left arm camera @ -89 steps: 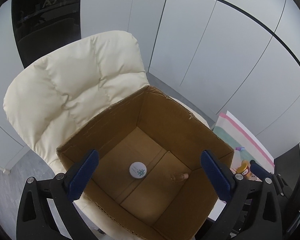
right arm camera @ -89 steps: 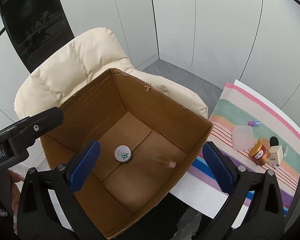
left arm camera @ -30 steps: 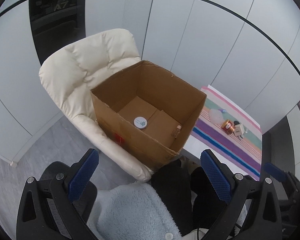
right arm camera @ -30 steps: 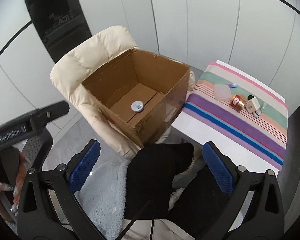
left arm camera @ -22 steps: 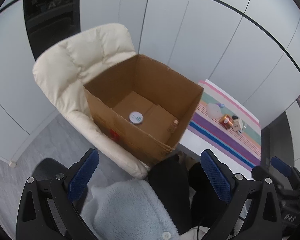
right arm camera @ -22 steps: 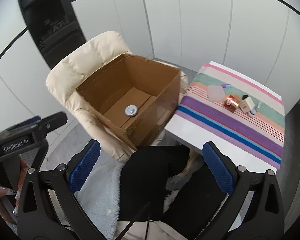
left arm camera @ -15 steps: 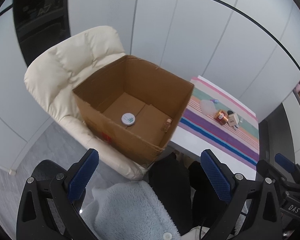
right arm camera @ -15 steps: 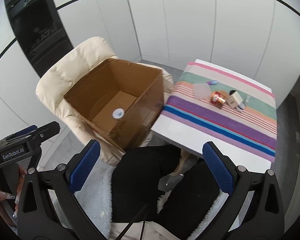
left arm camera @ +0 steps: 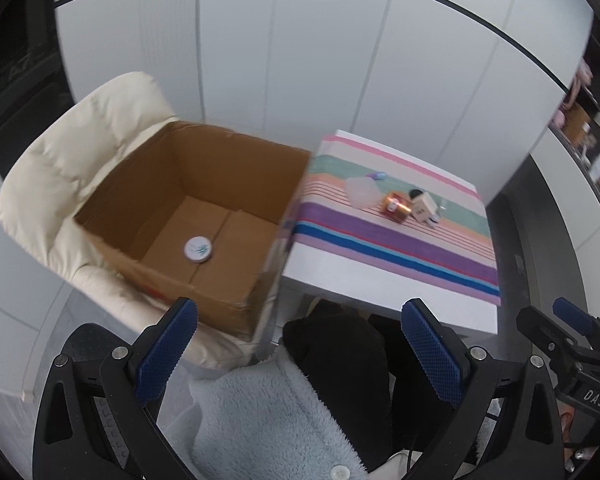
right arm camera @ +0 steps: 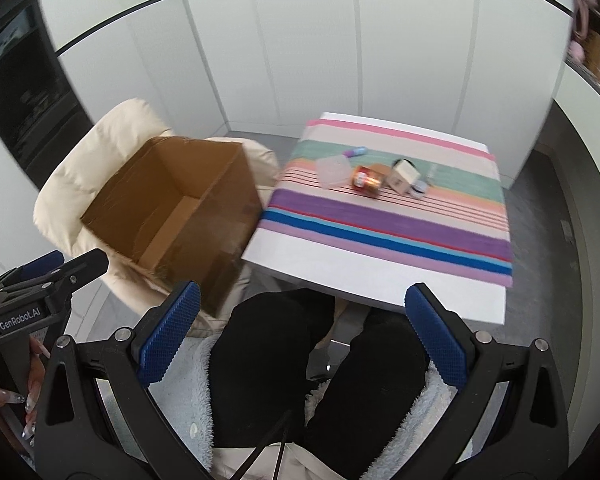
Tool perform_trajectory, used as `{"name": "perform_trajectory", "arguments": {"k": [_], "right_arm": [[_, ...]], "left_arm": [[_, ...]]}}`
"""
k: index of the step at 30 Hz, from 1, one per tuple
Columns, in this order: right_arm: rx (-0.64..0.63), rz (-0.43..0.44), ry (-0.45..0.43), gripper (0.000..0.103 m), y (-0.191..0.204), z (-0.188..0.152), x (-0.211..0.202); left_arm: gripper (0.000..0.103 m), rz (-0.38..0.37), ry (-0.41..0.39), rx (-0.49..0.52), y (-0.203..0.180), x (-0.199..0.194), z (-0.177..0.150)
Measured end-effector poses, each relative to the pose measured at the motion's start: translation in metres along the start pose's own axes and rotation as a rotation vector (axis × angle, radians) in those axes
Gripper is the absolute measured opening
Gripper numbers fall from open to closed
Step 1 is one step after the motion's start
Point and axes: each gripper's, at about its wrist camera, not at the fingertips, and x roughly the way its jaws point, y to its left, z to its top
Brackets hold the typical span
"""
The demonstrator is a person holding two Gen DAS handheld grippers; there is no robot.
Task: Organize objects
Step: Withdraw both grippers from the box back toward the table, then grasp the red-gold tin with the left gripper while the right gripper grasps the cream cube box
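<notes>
From my left wrist view, the box sits centre-left on the chair, a tin inside; table right of it, bearing a jar.

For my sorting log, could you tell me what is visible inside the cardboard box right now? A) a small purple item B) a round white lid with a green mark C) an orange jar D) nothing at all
B: in the left wrist view a round white lid with a green mark lies on the floor of the box, while the orange jar and the purple item are on the striped cloth.
</notes>
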Motion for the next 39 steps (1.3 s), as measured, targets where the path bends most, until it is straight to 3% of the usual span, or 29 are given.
{"name": "perform_trajectory", "arguments": {"k": [13, 20, 29, 39], "right_arm": [[0.192, -0.125, -0.016, 0.103, -0.082, -0.023, -0.020], [0.277, -0.132, -0.019, 0.103, -0.115, -0.031, -0.013], [0.312, -0.196, -0.036, 0.103, -0.160, -0.022, 0.022], [0.354, -0.198, 0.041, 0.103, -0.221, 0.002, 0.109]], "left_arm": [[0.102, -0.089, 0.043, 0.151, -0.074, 0.024, 0.002], [0.102, -0.104, 0.077, 0.202, -0.100, 0.043, 0.000], [0.102, -0.107, 0.126, 0.222, -0.123, 0.092, 0.005], [0.102, -0.091, 0.132, 0.201, -0.151, 0.187, 0.045]]}}
